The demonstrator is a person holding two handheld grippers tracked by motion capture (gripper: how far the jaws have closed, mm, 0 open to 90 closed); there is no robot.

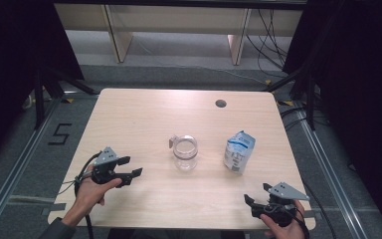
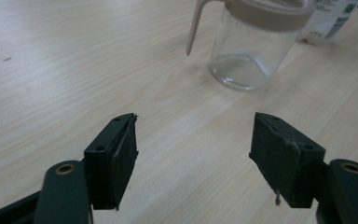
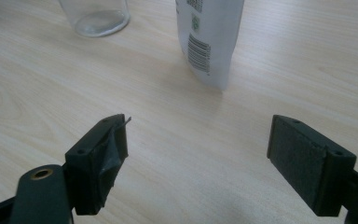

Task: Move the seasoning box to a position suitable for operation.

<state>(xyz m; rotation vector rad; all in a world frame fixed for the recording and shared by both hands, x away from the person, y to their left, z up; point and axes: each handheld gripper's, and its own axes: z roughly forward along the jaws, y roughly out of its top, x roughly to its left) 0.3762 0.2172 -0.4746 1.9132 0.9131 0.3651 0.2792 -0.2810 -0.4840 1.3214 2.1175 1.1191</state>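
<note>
Pale wood of the bench (image 1: 144, 119) is carrying a clear glass jar (image 1: 185, 153) at its middle and a white pouch (image 1: 239, 152) standing just right of it, apart. Left tool (image 1: 128, 173) and right tool (image 1: 257, 194) are hovering near the front corners, both gaping wide, gripping nothing, with bare wood between them and the two things.

1. The clear glass jar (image 1: 185, 153) is standing upright near the middle of the table, its mouth open and facing up, nothing visible inside. A pale band is ringing its rim, with a thin handle hanging off the side.
2. The white pouch (image 1: 239, 152) is standing upright just to the jar's right, apart from it, showing blue print and leaning slightly. A barcode is showing on the side facing the right gripper view.
</note>
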